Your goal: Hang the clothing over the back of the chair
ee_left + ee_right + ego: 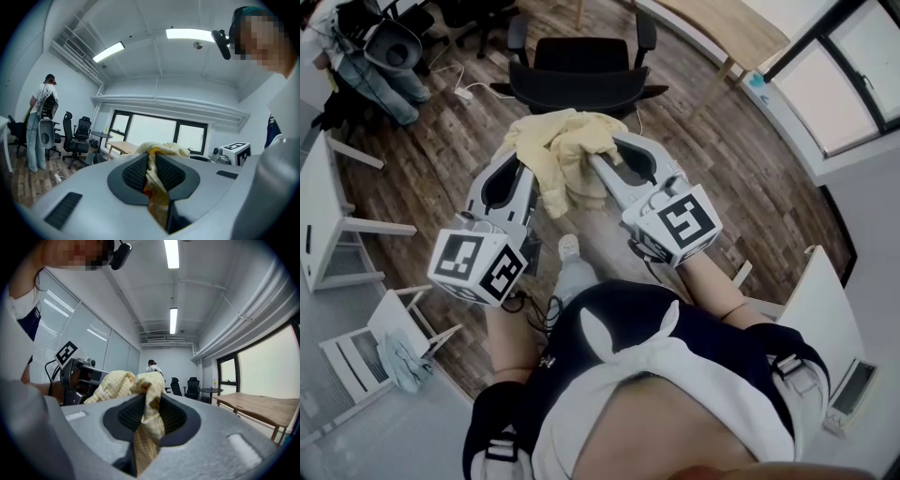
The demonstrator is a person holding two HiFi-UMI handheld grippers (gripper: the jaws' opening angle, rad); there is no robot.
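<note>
Head view: a crumpled pale-yellow garment (562, 155) hangs bunched aloft before the black chair (581, 70). Left gripper view: the left hand-held gripper (151, 168) clamps a fold, perhaps orange-tinted. Right gripper view: the right hand-held gripper (150, 413) pinches finely checked cloth.

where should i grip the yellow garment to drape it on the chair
Likely its upper edge at two separate spots, from the person's side: left gripper and right gripper pinch the yellow garment so, and it hangs bunched between them, chair ahead.
</note>
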